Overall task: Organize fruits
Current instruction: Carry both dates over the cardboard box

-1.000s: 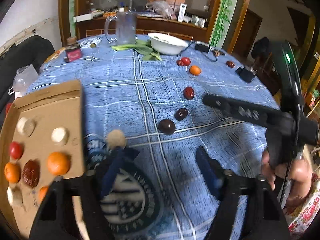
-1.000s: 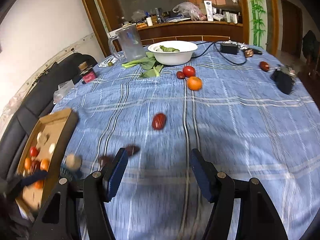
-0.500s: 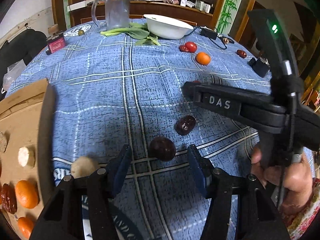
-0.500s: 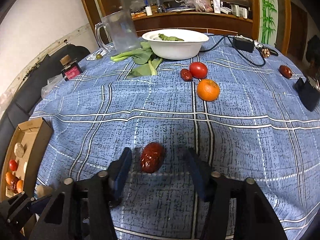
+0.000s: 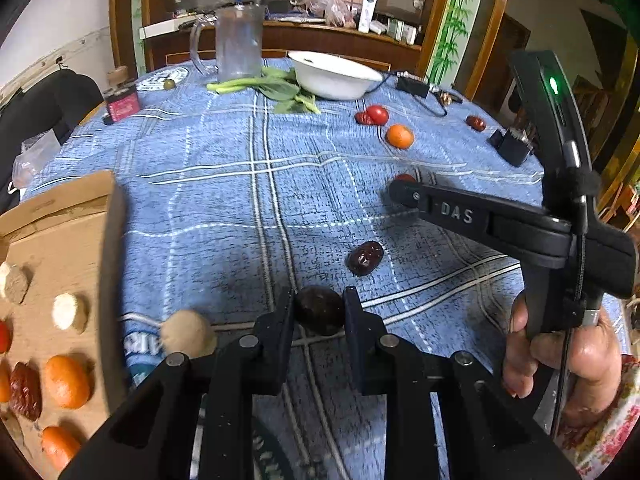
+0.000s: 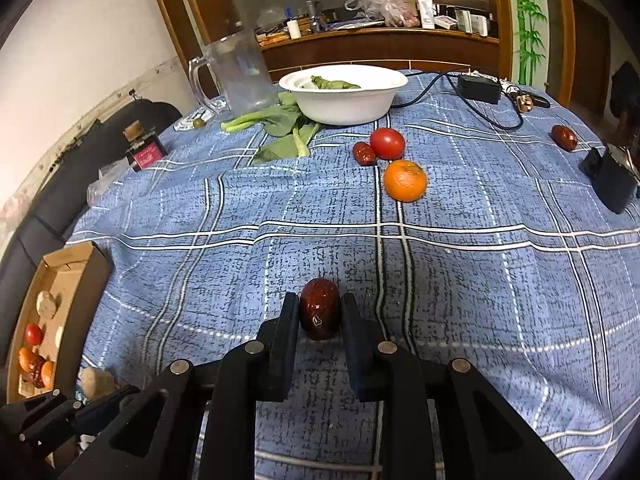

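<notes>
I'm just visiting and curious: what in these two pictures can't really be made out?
- Cardboard box: left wrist view, cut off by the left edge.
- Red fruit: left wrist view, mostly hidden behind the right gripper.
- Shelf clutter: both views, too small and dim.
- Dark fruit underside: hidden by the left gripper.

right claw [image 6: 319, 316] clamps red date [image 6: 319, 313] | tablecloth [image 6: 480, 280] | orange [image 6: 405, 180] beyond

- Round table [image 6: 500, 264] under a blue plaid cloth.
- Far side: white bowl [image 6: 344, 94], clear jug [image 6: 240, 74], leafy greens [image 6: 280, 128].
- Middle: tomato [image 6: 387, 143], orange [image 6: 405, 180], red dates [image 6: 364, 154].
- Left edge: cardboard tray [image 5: 60, 240] of fruit.
</notes>
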The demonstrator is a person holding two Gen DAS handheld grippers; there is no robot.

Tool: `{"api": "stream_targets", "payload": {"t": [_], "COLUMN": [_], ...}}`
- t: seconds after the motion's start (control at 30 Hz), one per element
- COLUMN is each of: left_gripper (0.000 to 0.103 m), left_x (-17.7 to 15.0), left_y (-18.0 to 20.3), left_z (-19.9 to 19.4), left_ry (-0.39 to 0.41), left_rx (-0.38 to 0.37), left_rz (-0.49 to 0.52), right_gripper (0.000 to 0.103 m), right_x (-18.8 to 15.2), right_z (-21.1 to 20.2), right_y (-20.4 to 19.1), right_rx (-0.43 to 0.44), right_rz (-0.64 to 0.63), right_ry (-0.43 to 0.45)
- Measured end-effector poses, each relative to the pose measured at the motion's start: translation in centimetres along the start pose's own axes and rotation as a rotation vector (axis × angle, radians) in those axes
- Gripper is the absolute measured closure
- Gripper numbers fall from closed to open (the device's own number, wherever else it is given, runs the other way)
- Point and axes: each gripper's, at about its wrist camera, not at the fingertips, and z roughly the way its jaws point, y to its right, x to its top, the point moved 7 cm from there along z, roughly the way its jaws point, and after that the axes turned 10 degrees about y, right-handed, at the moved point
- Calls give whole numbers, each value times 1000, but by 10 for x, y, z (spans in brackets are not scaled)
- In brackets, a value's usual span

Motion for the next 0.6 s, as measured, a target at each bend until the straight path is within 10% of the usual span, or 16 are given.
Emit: {"api": "stream_targets", "payload": {"t": [0.6], "left_gripper": [80], "left_x": [-25], "left_y": [-100], "left_z": [-136], "left_ry": [162], "left_rx": [59], "left_rz": [-211], "right_gripper": [80], "right_x": [-37], "right_z": [-112], "right_y": [-90], "right_rx": [125], "right_rz": [-77], "right_ry": [59]}}
